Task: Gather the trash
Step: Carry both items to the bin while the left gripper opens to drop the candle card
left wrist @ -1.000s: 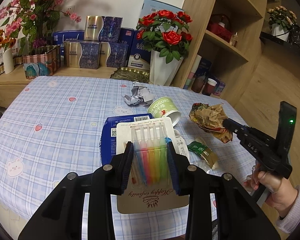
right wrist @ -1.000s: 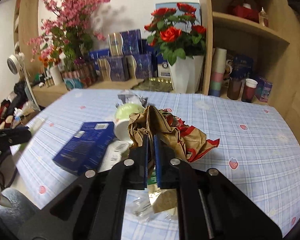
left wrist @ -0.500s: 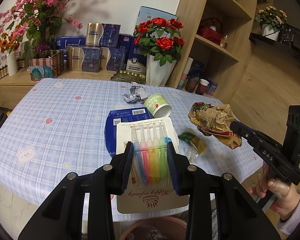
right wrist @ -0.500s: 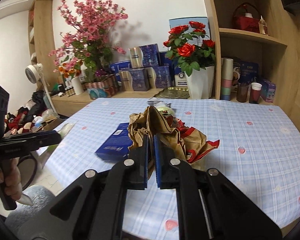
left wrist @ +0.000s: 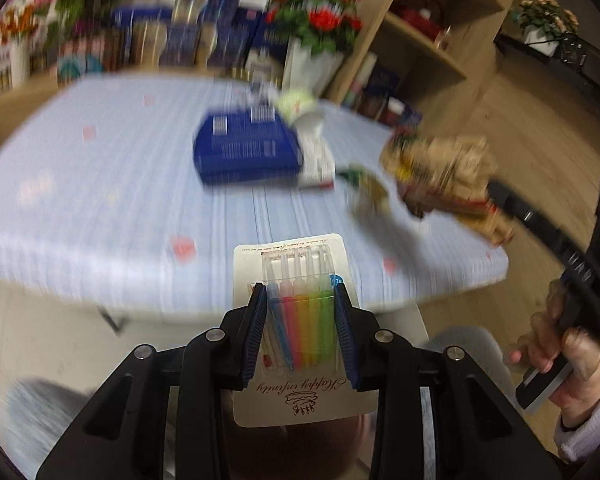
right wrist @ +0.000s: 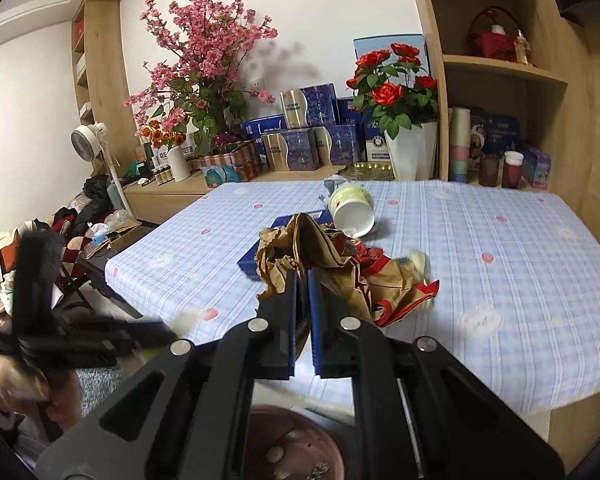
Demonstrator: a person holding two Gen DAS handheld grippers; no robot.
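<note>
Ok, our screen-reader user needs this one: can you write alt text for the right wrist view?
The right tool is shut on a crumpled brown paper bag, above the near edge of a blue checked table. A tipped yogurt cup lies behind it, and a pinkish bin shows below.

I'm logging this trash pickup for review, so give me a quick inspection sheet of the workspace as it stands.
Surface: table under a blue checked cloth.
Job's things: crumpled brown paper bag and card of coloured sticks, both lifted; tipped yogurt cup, blue box and small wrappers on the cloth.
Clutter: clothes heaped on the floor at left.
Grippers: left gripper clamps the card; right gripper shut on the bag.
Cables: nothing seen.
Surroundings: pink bin below the right gripper; rose vase, gift boxes, shelves, fan.
</note>
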